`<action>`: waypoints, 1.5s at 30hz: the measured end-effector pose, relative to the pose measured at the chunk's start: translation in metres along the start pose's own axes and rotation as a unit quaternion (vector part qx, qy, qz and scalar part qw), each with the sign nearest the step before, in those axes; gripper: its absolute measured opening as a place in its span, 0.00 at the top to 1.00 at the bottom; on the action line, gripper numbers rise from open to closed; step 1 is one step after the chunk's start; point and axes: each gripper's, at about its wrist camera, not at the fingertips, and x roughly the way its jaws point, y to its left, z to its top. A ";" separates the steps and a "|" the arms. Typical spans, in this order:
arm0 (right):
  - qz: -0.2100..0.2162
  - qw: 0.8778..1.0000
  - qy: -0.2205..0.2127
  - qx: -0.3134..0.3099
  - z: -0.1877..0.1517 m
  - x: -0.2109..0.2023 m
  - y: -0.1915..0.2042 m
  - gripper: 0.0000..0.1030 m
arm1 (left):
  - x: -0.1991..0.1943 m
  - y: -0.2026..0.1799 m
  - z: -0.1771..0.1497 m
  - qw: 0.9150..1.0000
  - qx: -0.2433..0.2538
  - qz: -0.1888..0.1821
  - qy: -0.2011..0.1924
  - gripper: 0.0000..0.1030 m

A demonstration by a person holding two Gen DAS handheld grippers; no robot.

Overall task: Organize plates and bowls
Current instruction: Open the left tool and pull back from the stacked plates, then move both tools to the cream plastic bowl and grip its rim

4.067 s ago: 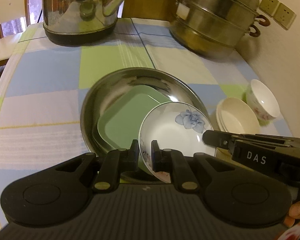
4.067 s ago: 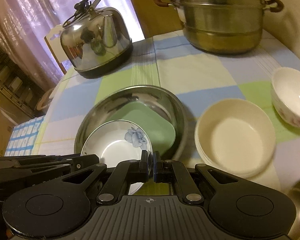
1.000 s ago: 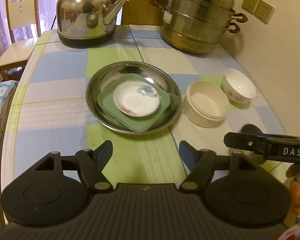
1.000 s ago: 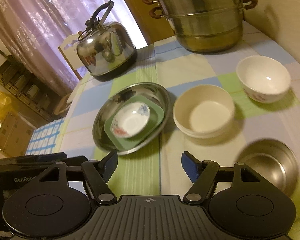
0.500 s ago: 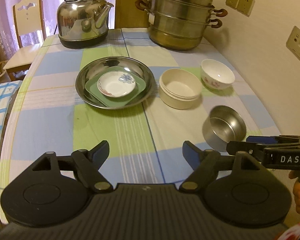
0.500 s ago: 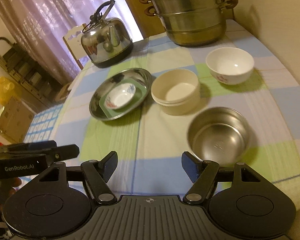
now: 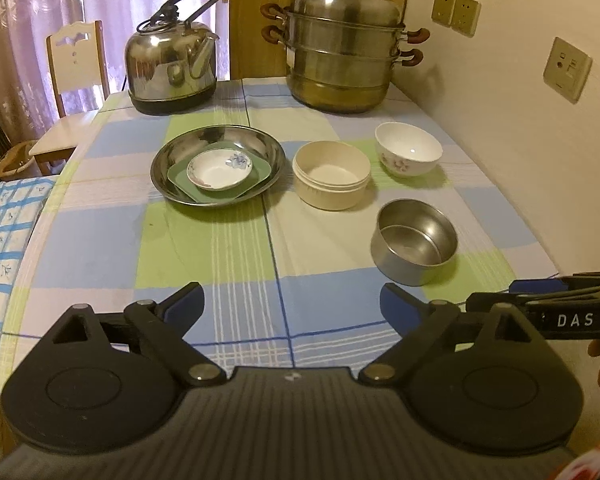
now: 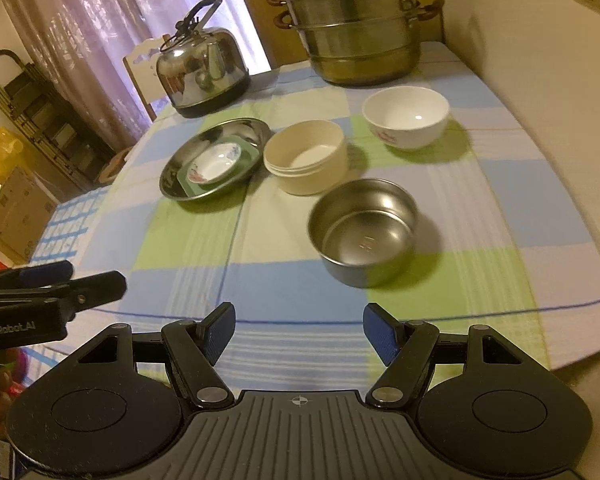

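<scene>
A small white dish with a blue flower (image 7: 219, 170) lies on a green square plate (image 7: 256, 172) inside a wide steel plate (image 7: 172, 160); the stack also shows in the right wrist view (image 8: 214, 162). To its right stand stacked cream bowls (image 7: 331, 180), a white flowered bowl (image 7: 408, 154) and a steel bowl (image 7: 414, 242). My left gripper (image 7: 292, 304) is open and empty, near the table's front edge. My right gripper (image 8: 299, 328) is open and empty, just short of the steel bowl (image 8: 364, 230).
A steel kettle (image 7: 171, 74) and a tiered steamer pot (image 7: 344, 58) stand at the back of the checked tablecloth (image 7: 204, 248). A wall runs along the right side. A wooden chair (image 7: 74, 80) stands at the back left.
Both grippers let go of the flowered dish, opened and drew back from the steel plate toward the table's front edge. The dish now rests on the green plate.
</scene>
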 end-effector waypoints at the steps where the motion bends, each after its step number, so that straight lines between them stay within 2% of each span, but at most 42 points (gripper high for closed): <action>1: -0.002 1.000 0.000 -0.001 -0.003 -0.003 -0.002 0.31 | -0.001 -0.002 -0.002 1.000 -0.003 -0.002 0.001 0.09; 9: -0.022 1.000 -0.008 -0.008 -0.020 -0.024 -0.014 0.31 | -0.012 -0.021 -0.014 1.000 -0.009 -0.006 0.007 0.09; 24: -0.034 0.999 -0.006 0.025 -0.036 -0.045 -0.044 0.31 | -0.019 -0.053 -0.024 1.000 -0.003 -0.008 0.019 0.09; 35: -0.032 0.999 -0.008 0.029 -0.033 -0.050 -0.052 0.31 | -0.019 -0.065 -0.022 1.000 -0.004 -0.005 0.025 0.09; 45: -0.038 0.999 -0.009 0.036 -0.016 -0.039 -0.053 0.31 | 0.004 -0.059 -0.002 0.999 -0.003 -0.008 0.036 0.09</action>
